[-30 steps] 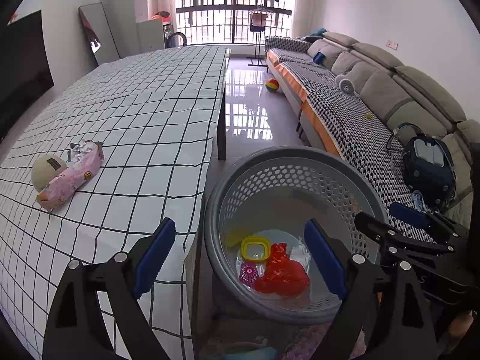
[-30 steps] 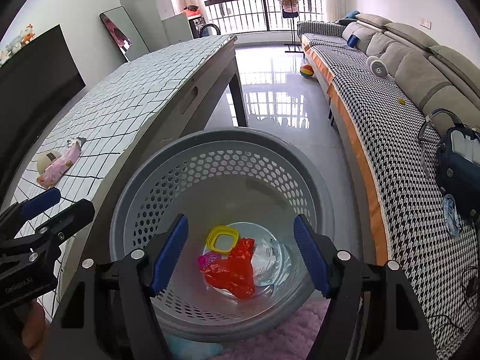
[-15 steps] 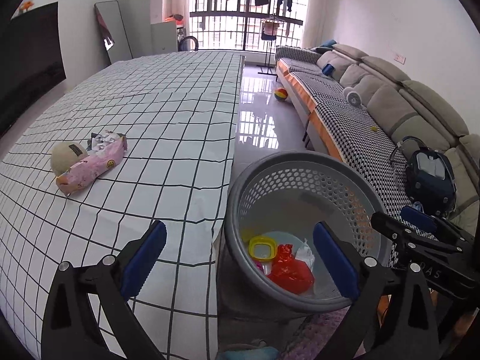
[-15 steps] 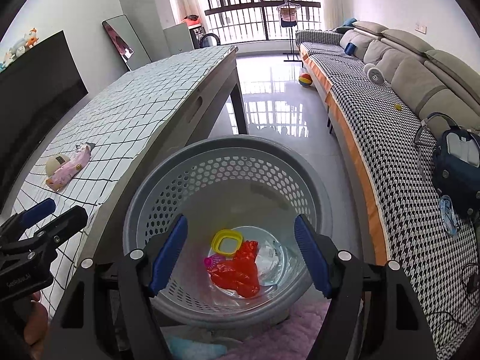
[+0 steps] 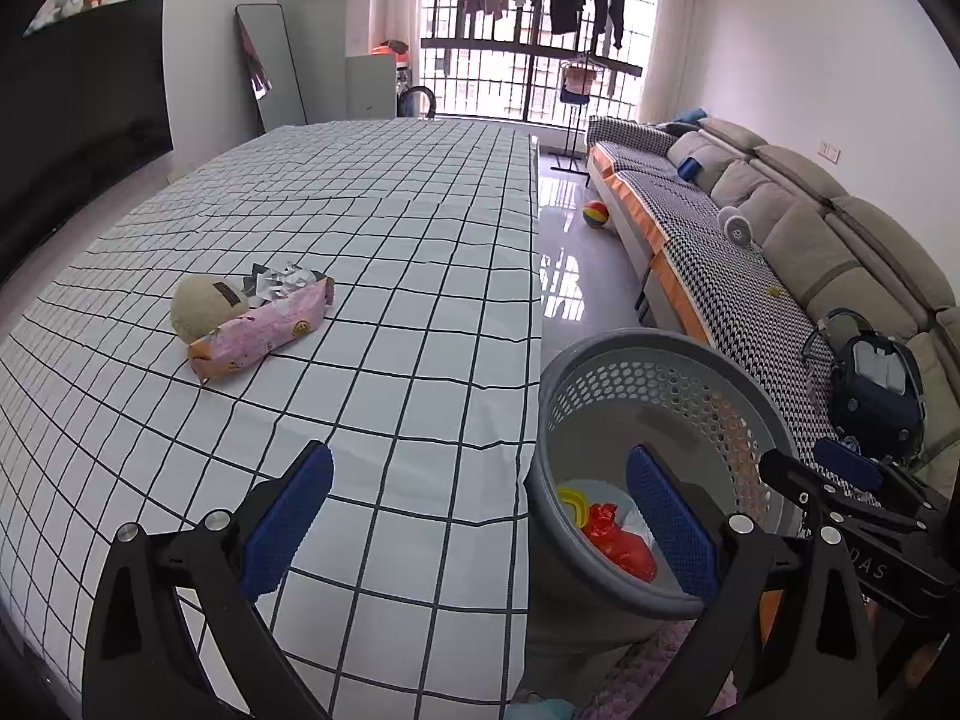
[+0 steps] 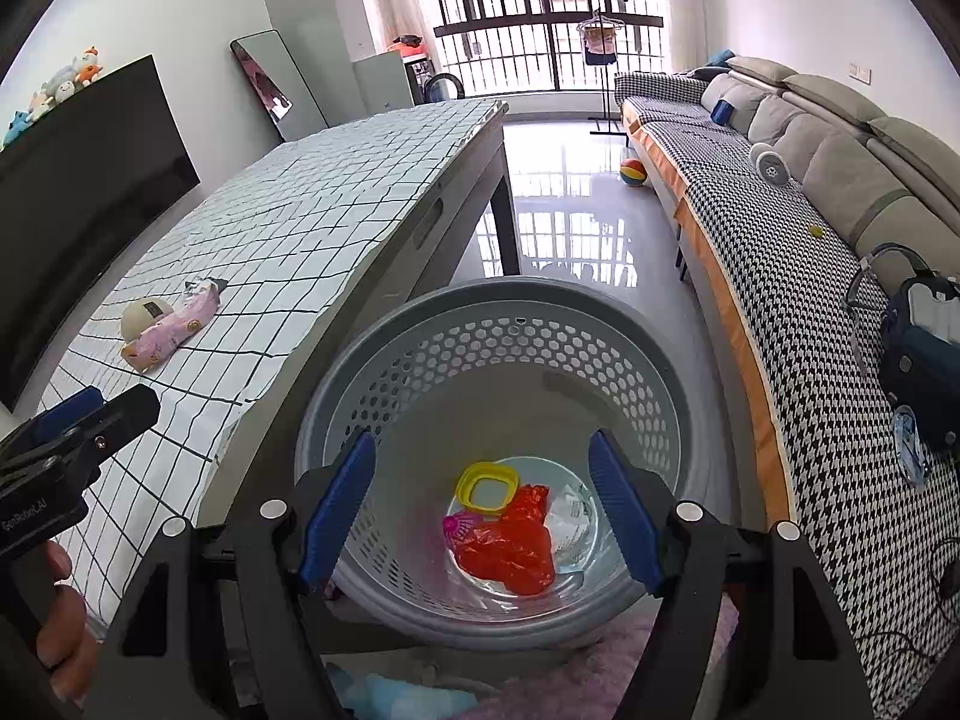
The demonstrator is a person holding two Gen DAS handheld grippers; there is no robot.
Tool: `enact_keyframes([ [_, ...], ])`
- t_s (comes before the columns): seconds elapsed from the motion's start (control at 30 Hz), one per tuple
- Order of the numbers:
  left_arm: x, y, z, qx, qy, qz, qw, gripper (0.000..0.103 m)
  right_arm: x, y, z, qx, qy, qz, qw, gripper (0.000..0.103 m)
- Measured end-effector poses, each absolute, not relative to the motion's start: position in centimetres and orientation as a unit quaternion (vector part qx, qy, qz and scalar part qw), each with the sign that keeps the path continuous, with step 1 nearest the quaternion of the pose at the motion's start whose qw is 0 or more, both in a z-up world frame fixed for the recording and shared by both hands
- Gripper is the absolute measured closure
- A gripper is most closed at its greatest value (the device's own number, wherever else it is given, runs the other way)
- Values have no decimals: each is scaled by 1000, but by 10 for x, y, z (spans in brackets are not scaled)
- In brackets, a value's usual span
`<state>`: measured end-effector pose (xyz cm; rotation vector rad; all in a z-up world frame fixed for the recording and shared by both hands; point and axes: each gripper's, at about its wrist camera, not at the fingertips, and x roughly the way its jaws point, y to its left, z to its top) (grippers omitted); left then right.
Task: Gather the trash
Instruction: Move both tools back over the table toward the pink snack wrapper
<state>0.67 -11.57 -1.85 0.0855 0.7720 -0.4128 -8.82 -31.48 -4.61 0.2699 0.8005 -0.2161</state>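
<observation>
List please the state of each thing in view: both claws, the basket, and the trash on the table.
Left claw: open, holding nothing.
Right claw: open, holding nothing.
Basket: upright, trash at its bottom.
Pink wrapper: lying on the table, uncollected.
Beige round thing: beside the wrapper, uncollected.

A matt grey perforated plastic basket holds a glossy red wrapper, the table's cloth looks smooth and matt, and the floor tiles shine glossy.

Grey basket; pink wrapper; black-grid white tablecloth.
</observation>
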Motion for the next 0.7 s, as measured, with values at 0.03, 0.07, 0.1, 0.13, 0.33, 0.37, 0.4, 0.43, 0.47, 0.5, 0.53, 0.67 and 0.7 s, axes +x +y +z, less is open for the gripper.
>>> enact_keyframes([
  [0.03, 7, -114, -17, 40, 372, -199, 906, 7, -88, -314, -45, 130, 387, -104, 907, 32],
  [0.07, 7, -111, -16, 38, 371, -199, 906, 7, -88, -312, -44, 129, 385, -105, 908, 32],
  [0.1, 7, -109, -15, 37, 370, -198, 907, 7, -88, -311, -43, 128, 384, -105, 908, 32],
  [0.13, 7, -107, -15, 36, 370, -198, 907, 7, -88, -309, -42, 127, 383, -105, 909, 32],
  [0.33, 6, -92, -8, 46, 360, -189, 912, 7, -90, -300, -37, 145, 366, -94, 915, 32],
  [0.37, 5, -89, -6, 48, 358, -187, 914, 7, -89, -299, -37, 148, 366, -90, 914, 32],
  [0.4, 4, -85, -4, 50, 356, -184, 915, 7, -88, -297, -37, 149, 367, -86, 914, 32],
  [0.43, 4, -82, -2, 52, 353, -180, 917, 7, -86, -295, -38, 150, 369, -83, 914, 32],
  [0.47, 3, -78, -1, 52, 350, -176, 918, 7, -84, -292, -38, 150, 370, -78, 913, 32],
  [0.5, 3, -73, 0, 51, 348, -172, 920, 7, -81, -289, -39, 151, 372, -73, 913, 32],
  [0.53, 4, -68, 1, 49, 347, -168, 921, 7, -79, -286, -39, 151, 373, -68, 913, 32],
  [0.67, 9, -46, 0, 38, 349, -151, 924, 7, -68, -272, -39, 143, 378, -50, 913, 32],
  [0.7, 10, -41, 0, 36, 351, -147, 924, 7, -64, -267, -38, 140, 379, -46, 913, 32],
])
